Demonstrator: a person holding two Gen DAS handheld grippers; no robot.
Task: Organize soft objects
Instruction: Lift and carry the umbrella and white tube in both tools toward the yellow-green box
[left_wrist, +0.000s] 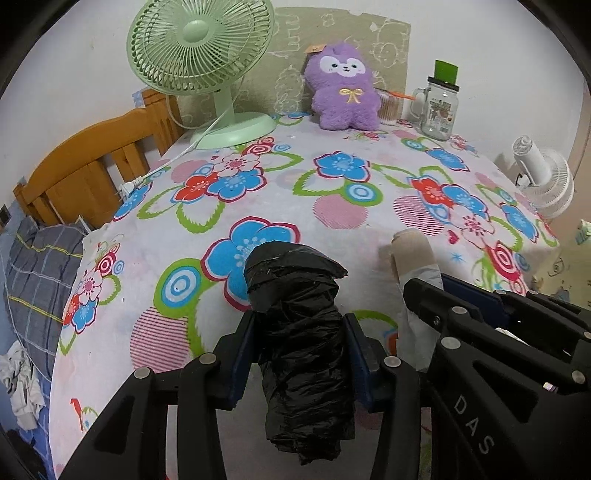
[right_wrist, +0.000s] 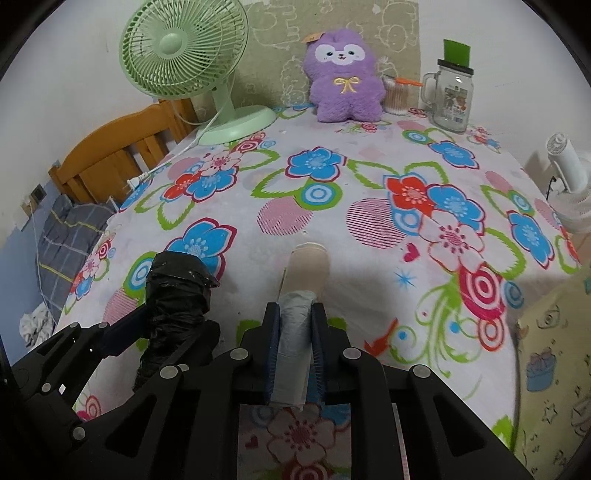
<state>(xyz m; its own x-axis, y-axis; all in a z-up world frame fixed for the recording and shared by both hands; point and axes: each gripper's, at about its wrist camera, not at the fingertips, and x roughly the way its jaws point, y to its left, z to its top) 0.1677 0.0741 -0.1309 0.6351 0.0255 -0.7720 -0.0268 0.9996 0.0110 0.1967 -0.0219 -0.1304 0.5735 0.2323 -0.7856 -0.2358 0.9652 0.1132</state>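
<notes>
Floral-clothed worktop (left_wrist: 332, 206), green fan (left_wrist: 199, 55) and purple plush (left_wrist: 345, 88) parked along the back wall, front kept free for sorting. Left tool (left_wrist: 301, 354) clamps a crinkled black plastic-bag roll (left_wrist: 299, 325) mid-length, lifted off the cloth. Right tool (right_wrist: 295, 354) pinches a slim grey-white bag roll (right_wrist: 295, 343), beige tip (right_wrist: 308, 266) forward, just beside it.

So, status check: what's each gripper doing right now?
Left gripper shut on crumpled black plastic bag roll. Right gripper shut on pale grey-beige roll. Nothing in the way.

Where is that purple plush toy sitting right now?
The purple plush toy sits upright at the table's far edge against the wall, between the green fan and the glass jar.
</notes>
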